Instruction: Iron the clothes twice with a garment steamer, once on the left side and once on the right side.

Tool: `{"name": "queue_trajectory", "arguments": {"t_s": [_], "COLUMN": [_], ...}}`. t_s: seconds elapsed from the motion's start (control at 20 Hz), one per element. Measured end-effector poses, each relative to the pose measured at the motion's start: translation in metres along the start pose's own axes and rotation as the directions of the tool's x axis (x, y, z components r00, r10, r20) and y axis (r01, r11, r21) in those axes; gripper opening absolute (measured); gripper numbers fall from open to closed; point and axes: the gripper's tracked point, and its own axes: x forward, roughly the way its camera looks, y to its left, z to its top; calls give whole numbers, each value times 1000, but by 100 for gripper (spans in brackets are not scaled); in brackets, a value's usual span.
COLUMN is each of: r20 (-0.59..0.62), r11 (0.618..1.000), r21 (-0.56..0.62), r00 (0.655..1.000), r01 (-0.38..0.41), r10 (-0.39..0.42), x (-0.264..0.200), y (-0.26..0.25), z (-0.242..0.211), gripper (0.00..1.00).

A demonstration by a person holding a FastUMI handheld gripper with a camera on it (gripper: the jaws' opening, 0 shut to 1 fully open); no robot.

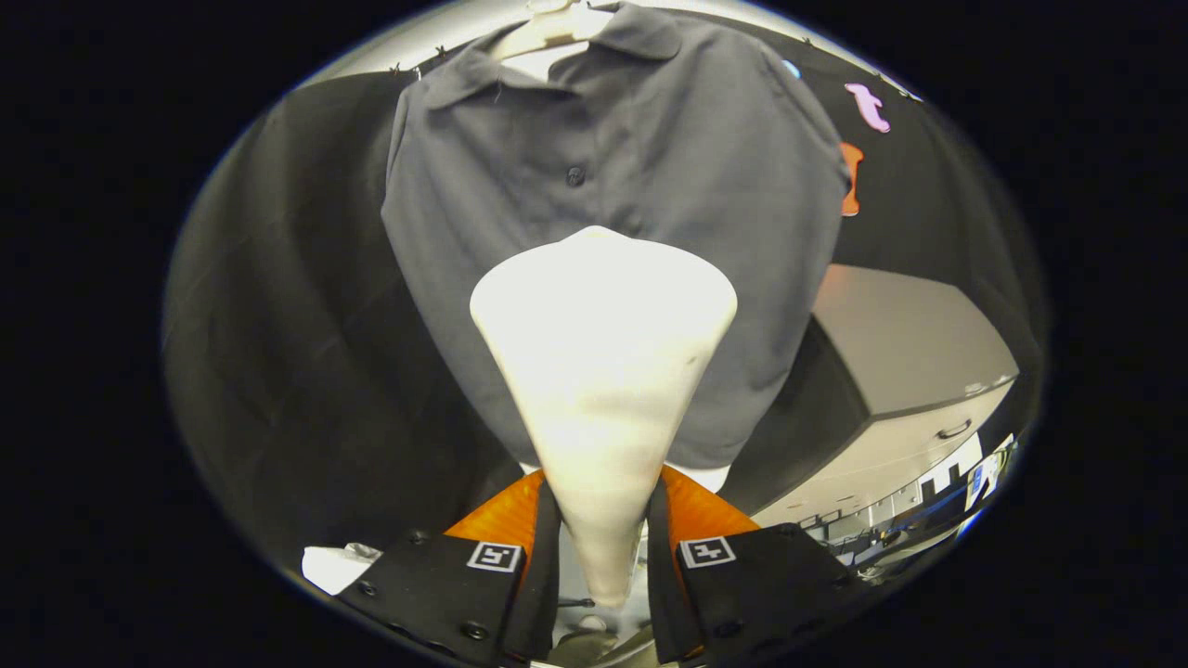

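White, cone-shaped plastic garment steamer (601,371), its narrow handle clamped between both fingers of the claw (603,557), its broad head ahead of them. Just beyond the head hangs a dark grey short-sleeved polo shirt (650,158) on a pale hanger (548,28). Grey cabinet (910,362) lies beyond, right of the fingers.

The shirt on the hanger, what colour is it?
Plain dark grey shirt, seen best in the gripper view.

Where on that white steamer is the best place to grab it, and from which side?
By its narrow lower neck, as the gripper holds it now: one finger on each side, from below and behind. The steamer tapers there, so the fingers span it, and its wide head stays free to face the grey shirt.
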Motion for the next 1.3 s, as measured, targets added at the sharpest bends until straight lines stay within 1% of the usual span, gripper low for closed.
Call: {"name": "queue_trajectory", "arguments": {"t_s": [0.15,0.3,0.45,0.65,0.95,1.3], "r20": [85,184,273,365,453,506], "r11": [1000,999,998,996,993,990], "r21": [10,38,39,42,69,99], "r00": [996,982,960,927,884,852], "r01": [18,38,52,76,98,98], "r10": [-18,-44,-60,-86,-119,-134], "x": [-42,-86,-137,-192,-254,-299], "y": [-34,-75,-117,-174,-255,-315], "z": [35,70,100,136,162,170], "gripper": [48,48,48,48,48,48]}}
